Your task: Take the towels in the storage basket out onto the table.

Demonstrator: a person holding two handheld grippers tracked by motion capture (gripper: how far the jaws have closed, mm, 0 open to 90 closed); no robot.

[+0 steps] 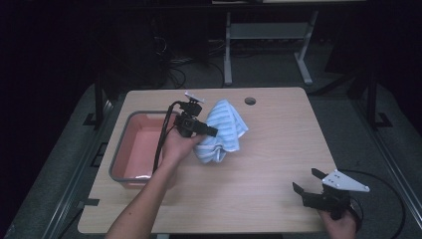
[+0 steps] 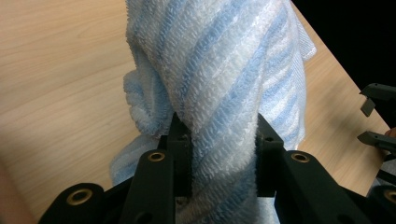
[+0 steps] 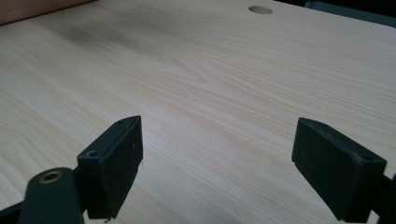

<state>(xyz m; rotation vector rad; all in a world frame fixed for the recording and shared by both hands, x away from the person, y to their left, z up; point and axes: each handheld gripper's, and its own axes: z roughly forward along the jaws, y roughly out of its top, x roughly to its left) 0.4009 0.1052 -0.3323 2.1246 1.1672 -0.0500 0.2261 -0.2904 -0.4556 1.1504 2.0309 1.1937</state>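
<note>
- Sitting idle at the near right corner of the table [image 1: 268,164]: right gripper [image 1: 309,182], jaws spread wide, nothing between them, bare wood grain ahead in the right gripper view.
- Resting low over the tabletop, well apart from the cloth and from the other hand.
- Clamping, nearer the middle: left gripper [image 1: 211,131], jaws pinched onto a thick fold of the blue striped towel [image 1: 221,130], terry pile bulging out on both sides of the pads in the left gripper view [image 2: 219,93].
- Looking like an early stage, as a judgement: grasp made, towel bunched and partly raised, lower end seemingly touching the wood, nothing yet delivered anywhere.
- Remaining, most likely: lifting clear and carrying leftward to the pink tub [image 1: 130,172], or else spreading and folding; not possible to tell which from these views.
- Lying just right of the tub, towel not inside it and not touching its rim as far as visible.
- Appearing soft and limp: pale blue and white stripes running diagonally, looped pile, crumpled into a twisted lump, edges drooping.
- Showing farther off: round cable hole [image 1: 250,101] near the far edge, dark floor beyond.
</note>
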